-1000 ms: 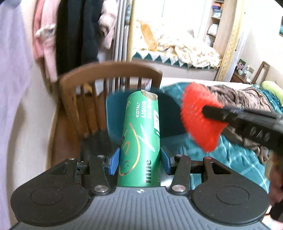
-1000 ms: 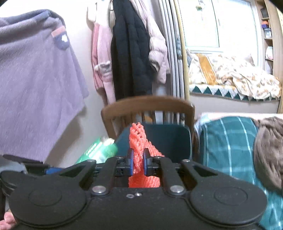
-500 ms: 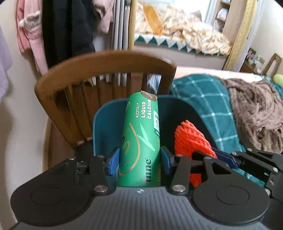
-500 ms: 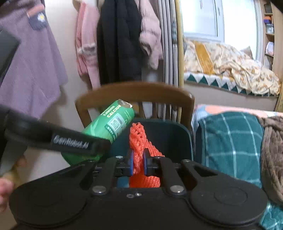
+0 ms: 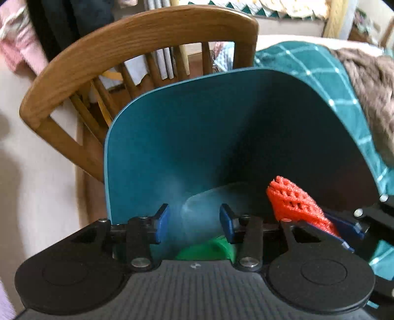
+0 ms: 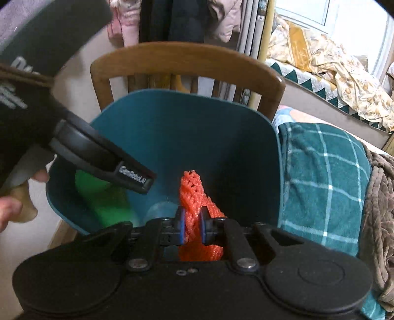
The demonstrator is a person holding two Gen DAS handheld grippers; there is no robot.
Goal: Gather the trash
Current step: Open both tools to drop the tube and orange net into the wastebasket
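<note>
A teal plastic bin [image 5: 172,137] [image 6: 172,128] stands on a wooden chair. My left gripper [image 5: 194,222] is open over the bin, its blue pads apart. The green carton [image 5: 209,249] is blurred and lies below the pads inside the bin; it also shows in the right wrist view [image 6: 103,197]. My right gripper [image 6: 191,227] is shut on an orange foam net [image 6: 194,194] and holds it over the bin's mouth. The net also shows in the left wrist view [image 5: 293,201].
The wooden chair back [image 5: 118,46] [image 6: 187,56] rises behind the bin. A teal checked blanket [image 6: 325,182] and a brown throw [image 5: 369,73] lie on the bed to the right. Clothes [image 6: 182,19] hang on the wall behind.
My left gripper opened and the green carton dropped from between its pads into the bin. Both grippers moved closer over the bin. The right gripper still holds the net.
</note>
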